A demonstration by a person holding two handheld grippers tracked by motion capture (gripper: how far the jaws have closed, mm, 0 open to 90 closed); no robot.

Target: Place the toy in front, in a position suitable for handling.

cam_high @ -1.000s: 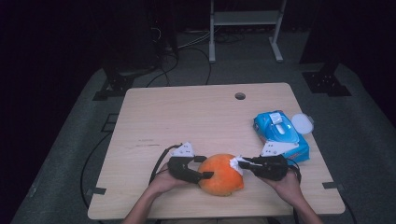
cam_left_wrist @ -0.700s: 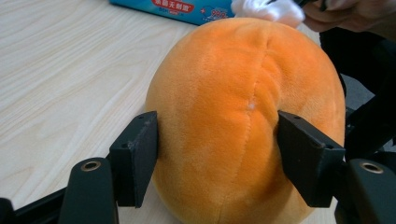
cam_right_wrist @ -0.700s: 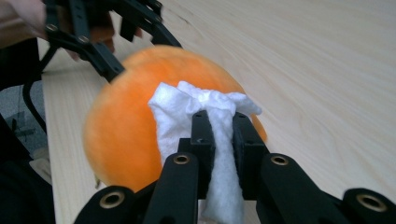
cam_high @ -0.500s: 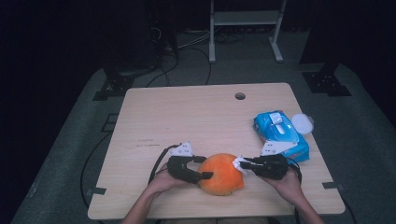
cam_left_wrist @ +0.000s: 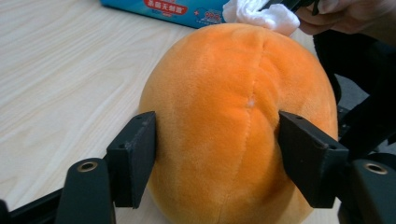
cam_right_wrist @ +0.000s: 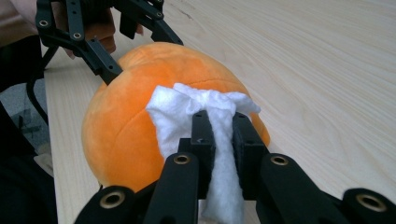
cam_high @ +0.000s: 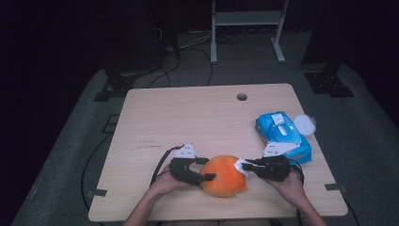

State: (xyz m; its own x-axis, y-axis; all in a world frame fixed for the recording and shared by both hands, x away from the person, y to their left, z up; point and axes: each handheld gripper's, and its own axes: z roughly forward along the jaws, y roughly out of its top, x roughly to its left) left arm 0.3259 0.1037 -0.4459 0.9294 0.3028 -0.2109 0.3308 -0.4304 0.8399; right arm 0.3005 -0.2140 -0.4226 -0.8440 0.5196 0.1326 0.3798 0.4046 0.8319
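On the worktop, left tongs clamp the orange plush; right tongs pinch a white wipe against it.

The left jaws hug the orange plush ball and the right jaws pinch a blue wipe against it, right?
Not quite: the wipe is white, not blue, as the right gripper view shows. The right gripper pinches it against the orange plush ball, which the left gripper hugs. The blue thing is the wipes pack.
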